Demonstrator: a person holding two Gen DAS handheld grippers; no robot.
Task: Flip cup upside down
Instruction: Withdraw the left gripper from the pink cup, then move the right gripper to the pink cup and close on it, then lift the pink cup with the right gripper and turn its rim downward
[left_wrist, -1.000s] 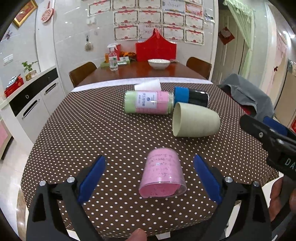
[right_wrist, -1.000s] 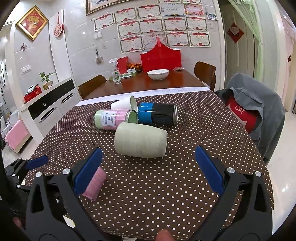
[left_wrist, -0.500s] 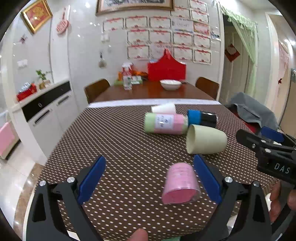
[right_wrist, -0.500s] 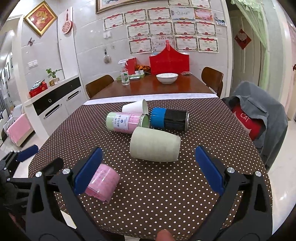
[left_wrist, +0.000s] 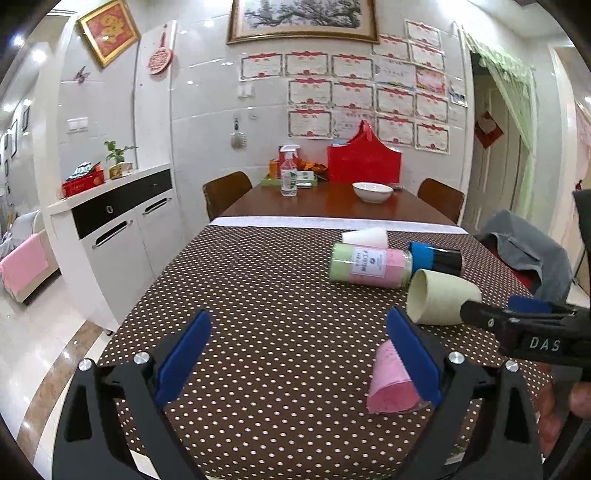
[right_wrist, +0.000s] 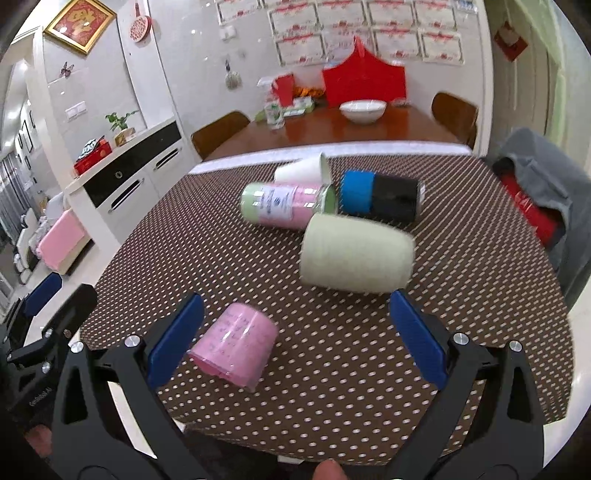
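My left hand-held gripper (left_wrist: 299, 350) and my right hand-held gripper (right_wrist: 295, 332) both gape wide, holding nothing. The translucent pink plastic cup (right_wrist: 236, 350) lies on its side near the front edge of the brown polka-dot desk (left_wrist: 266, 295), just beside my right one's left finger. A pale green ribbed cup (right_wrist: 356, 254) lies on its side farther back.

The left gripper's right finger (left_wrist: 413, 354) hides part of the pink cup (left_wrist: 388, 384); the right-wrist view is motion-blurred.
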